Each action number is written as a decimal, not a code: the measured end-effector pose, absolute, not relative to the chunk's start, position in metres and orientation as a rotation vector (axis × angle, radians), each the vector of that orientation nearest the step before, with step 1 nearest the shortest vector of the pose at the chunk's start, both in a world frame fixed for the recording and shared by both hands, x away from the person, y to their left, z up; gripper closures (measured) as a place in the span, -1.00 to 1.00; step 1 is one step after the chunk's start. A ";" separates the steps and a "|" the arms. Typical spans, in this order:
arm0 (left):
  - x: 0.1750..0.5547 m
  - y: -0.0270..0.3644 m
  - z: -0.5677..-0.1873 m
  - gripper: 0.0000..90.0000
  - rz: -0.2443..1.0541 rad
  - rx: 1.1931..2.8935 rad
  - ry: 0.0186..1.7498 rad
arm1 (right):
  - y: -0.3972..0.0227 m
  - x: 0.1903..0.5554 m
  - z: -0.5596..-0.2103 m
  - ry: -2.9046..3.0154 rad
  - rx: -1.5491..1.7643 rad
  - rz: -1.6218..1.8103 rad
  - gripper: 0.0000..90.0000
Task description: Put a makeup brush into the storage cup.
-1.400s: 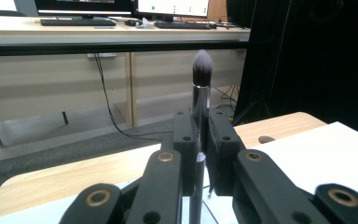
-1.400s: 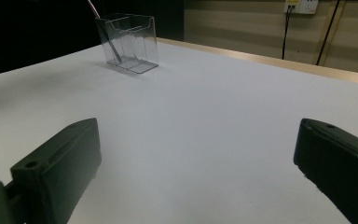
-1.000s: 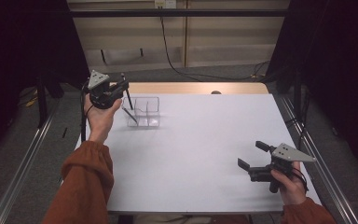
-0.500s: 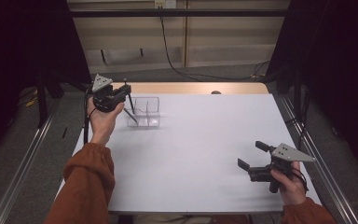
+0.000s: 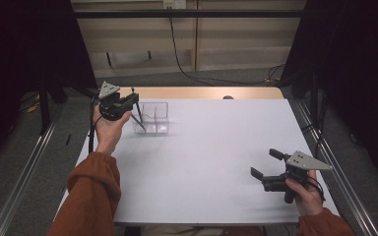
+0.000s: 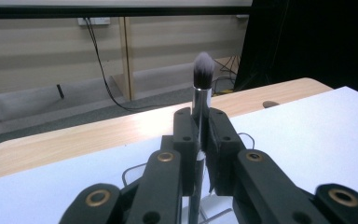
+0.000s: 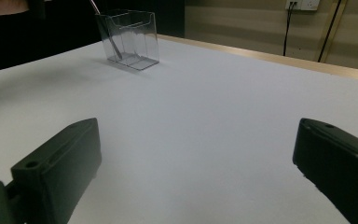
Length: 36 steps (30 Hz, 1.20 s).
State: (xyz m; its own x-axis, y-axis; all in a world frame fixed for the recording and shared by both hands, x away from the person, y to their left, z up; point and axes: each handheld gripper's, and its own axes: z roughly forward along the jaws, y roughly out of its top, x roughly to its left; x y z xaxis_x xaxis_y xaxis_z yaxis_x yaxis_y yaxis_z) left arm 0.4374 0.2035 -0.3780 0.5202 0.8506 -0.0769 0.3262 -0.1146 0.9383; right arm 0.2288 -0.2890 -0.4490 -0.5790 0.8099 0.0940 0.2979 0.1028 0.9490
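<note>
1. High view: the left gripper (image 5: 130,101) sits in the person's raised left hand (image 5: 109,125) at the far left corner of the white table (image 5: 216,162), beside a clear plastic organizer (image 5: 152,118).
2. Its jaws are pressed together on a makeup brush (image 5: 139,114), pinching the shiny metal handle.
3. Left gripper view: the brush (image 6: 202,88) stands upright between the two black jaws, its dark bristle head with a pale tip rising above them and its silver ferrule clamped between the pads.
4. From above, the thin handle slants down from the jaws into the left part of the organizer; whether its lower end touches the bottom I cannot tell.
5. The organizer is a small transparent box with a divider down its middle, standing on the table near the far edge.
6. Right gripper view: the same organizer (image 7: 128,39) stands far off across the white surface, with the slim handle (image 7: 107,32) leaning inside it.
7. The right gripper (image 5: 266,164) is held low over the near right corner of the table in the person's right hand (image 5: 305,194), well apart from the organizer.
8. Its jaws are spread wide with nothing between them; in its own view only bare tabletop lies between the two black pads.
9. Rust-orange sleeves (image 5: 91,196) cover both forearms.
10. Beyond the white top runs a strip of light wooden edge (image 5: 206,92), and a black cable (image 5: 187,59) trails across the floor behind it.
</note>
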 end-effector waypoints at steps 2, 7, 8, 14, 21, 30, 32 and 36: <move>0.438 0.203 -0.379 0.86 0.608 1.684 1.012 | -0.289 0.229 -0.449 1.931 1.078 1.486 -0.99; 0.438 0.204 -0.381 0.86 0.604 1.686 1.016 | -0.289 0.229 -0.449 1.932 1.077 1.486 -0.99; 0.438 0.204 -0.381 0.86 0.604 1.690 1.015 | -0.289 0.229 -0.449 1.932 1.077 1.487 -0.99; 0.437 0.202 -0.382 0.78 0.618 1.705 0.983 | -0.289 0.229 -0.449 1.935 1.075 1.484 -0.99; 0.438 0.203 -0.383 0.38 0.636 1.679 0.970 | -0.289 0.229 -0.449 1.937 1.070 1.479 -0.99; 0.437 0.205 -0.381 -0.28 0.637 1.633 0.979 | -0.289 0.229 -0.449 1.934 1.073 1.480 -0.99; 0.437 0.206 -0.380 -0.44 0.638 1.620 0.978 | -0.289 0.229 -0.449 1.933 1.072 1.480 -0.99; 0.438 0.207 -0.380 -0.66 0.615 1.610 0.972 | -0.289 0.230 -0.449 1.932 1.074 1.478 -0.99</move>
